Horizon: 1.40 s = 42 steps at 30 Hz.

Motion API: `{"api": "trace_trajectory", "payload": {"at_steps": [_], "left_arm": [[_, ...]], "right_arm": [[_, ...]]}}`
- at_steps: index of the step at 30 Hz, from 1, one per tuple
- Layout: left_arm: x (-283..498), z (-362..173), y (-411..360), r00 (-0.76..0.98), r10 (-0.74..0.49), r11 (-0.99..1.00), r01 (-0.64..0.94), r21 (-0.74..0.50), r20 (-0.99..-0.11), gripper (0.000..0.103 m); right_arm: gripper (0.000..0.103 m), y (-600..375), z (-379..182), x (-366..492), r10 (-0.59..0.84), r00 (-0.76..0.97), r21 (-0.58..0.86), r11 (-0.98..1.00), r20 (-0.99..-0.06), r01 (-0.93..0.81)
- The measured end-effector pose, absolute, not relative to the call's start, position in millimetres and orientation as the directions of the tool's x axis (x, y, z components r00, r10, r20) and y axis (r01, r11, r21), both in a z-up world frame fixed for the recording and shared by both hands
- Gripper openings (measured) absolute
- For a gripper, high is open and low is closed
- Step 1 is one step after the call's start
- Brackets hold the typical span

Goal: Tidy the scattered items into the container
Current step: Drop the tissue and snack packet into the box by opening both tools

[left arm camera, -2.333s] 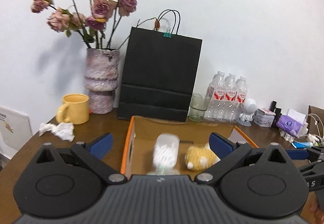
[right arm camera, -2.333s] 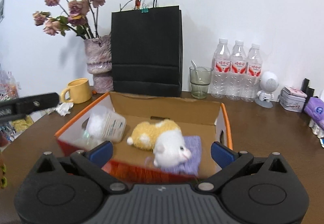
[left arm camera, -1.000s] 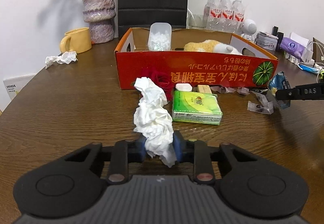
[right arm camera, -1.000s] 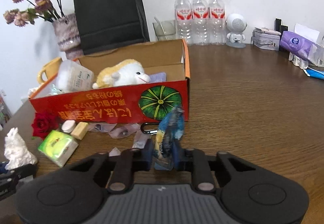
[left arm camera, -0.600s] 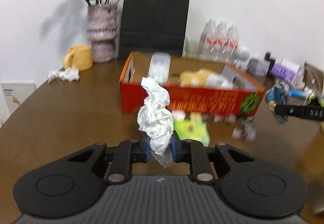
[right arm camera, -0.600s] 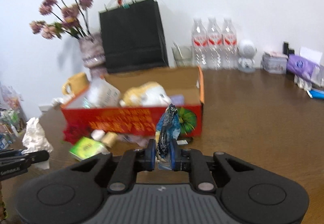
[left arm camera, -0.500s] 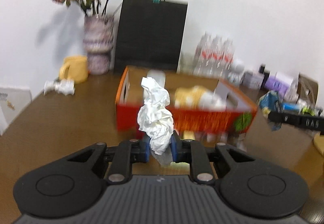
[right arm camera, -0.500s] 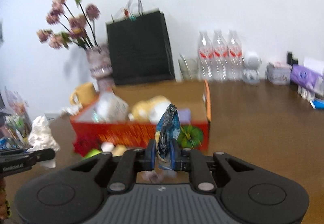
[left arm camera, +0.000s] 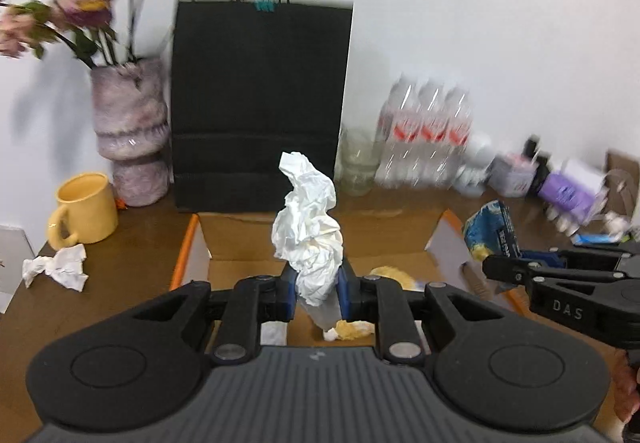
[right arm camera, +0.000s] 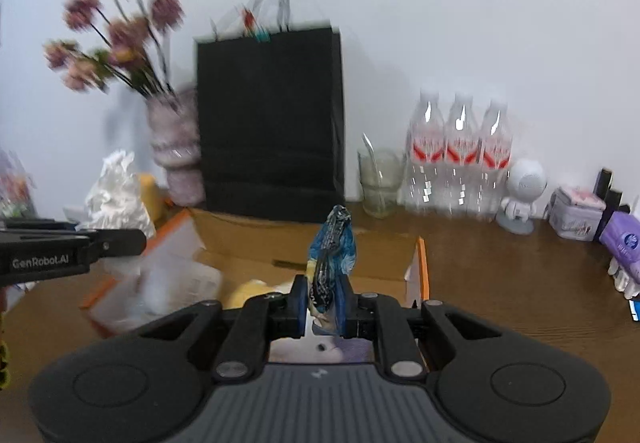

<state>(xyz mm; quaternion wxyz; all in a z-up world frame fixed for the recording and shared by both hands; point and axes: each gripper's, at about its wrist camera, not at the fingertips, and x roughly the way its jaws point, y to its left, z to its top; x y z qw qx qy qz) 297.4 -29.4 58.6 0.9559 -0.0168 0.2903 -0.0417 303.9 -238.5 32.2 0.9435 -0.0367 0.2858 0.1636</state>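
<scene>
My left gripper [left arm camera: 318,293] is shut on a crumpled white tissue [left arm camera: 308,235] and holds it above the open cardboard box [left arm camera: 240,243]. My right gripper [right arm camera: 324,301] is shut on a crumpled blue snack wrapper [right arm camera: 332,247], also above the box [right arm camera: 420,263]. The wrapper [left arm camera: 490,231] and right gripper show at the right of the left wrist view. The tissue [right arm camera: 116,195] shows at the left of the right wrist view. A yellow plush toy [left arm camera: 390,275] and a clear plastic tub [right arm camera: 176,291] lie in the box.
A black paper bag [left arm camera: 260,103] stands behind the box, with a vase of dried flowers [left arm camera: 128,131], a yellow mug [left arm camera: 84,211] and another crumpled tissue [left arm camera: 56,267] to the left. A glass [right arm camera: 378,183], three water bottles [right arm camera: 460,151] and small items stand at the right.
Both grippers have lifted from the table and moved forward over the box, each still holding its item. The box front and the items before it have dropped out of view.
</scene>
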Motion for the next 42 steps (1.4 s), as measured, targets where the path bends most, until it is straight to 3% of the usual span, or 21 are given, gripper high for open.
{"api": "trace_trajectory", "payload": {"at_steps": [7, 14, 15, 16, 19, 20, 22, 25, 33, 42], "left_arm": [[367.4, 15.4, -47.9, 0.713, -0.037, 0.999, 0.04, -0.012, -0.7, 0.02], [383.0, 0.1, -47.0, 0.692, -0.01, 1.0, 0.025, 0.01, -0.722, 0.021], [383.2, -0.6, -46.2, 0.691, -0.009, 1.0, 0.024, 0.01, -0.723, 0.027], [383.0, -0.6, -45.4, 0.691, -0.008, 1.0, 0.02, 0.009, -0.723, 0.04], [380.7, 2.5, -43.5, 0.697, -0.009, 1.0, 0.016, 0.004, -0.717, 0.073], [379.3, 4.5, -42.8, 0.7, -0.011, 1.0, 0.015, 0.0, -0.714, 0.077], [375.1, 9.8, -41.4, 0.711, -0.007, 1.0, 0.008, -0.002, -0.703, 0.092], [366.9, 20.0, -39.1, 0.739, 0.008, 1.0, -0.005, 0.006, -0.674, 0.101], [318.8, 45.7, -19.8, 0.804, -0.015, 0.999, -0.006, -0.033, -0.595, 0.103], [223.4, 39.5, -1.3, 0.837, -0.057, 0.998, 0.041, -0.042, -0.544, 0.103]], "right_arm": [[0.013, -222.3, -16.0, 370.3, 0.218, 0.7, -0.015, 0.95, -0.68, -0.311], [0.022, -215.4, -43.3, 393.3, 0.184, 0.65, -0.034, 0.951, -0.738, -0.307], [0.025, -215.6, -43.6, 393.9, 0.187, 0.65, -0.03, 0.951, -0.737, -0.308], [0.027, -215.8, -43.1, 393.5, 0.19, 0.648, -0.026, 0.951, -0.738, -0.308], [0.062, -219.2, -37.6, 391.1, 0.167, 0.663, -0.033, 0.96, -0.729, -0.277], [0.073, -220.7, -35.0, 389.8, 0.158, 0.674, -0.038, 0.963, -0.722, -0.266], [0.08, -223.5, -28.9, 385.7, 0.172, 0.685, -0.023, 0.964, -0.708, -0.265], [0.086, -228.4, -19.0, 379.2, 0.19, 0.696, 0.008, 0.967, -0.692, -0.256], [0.098, -248.7, 7.4, 335.6, 0.232, 0.729, 0.062, 0.966, -0.644, -0.252], [0.1, -280.7, 19.7, 247.2, 0.304, 0.769, 0.086, 0.946, -0.563, -0.312]]}}
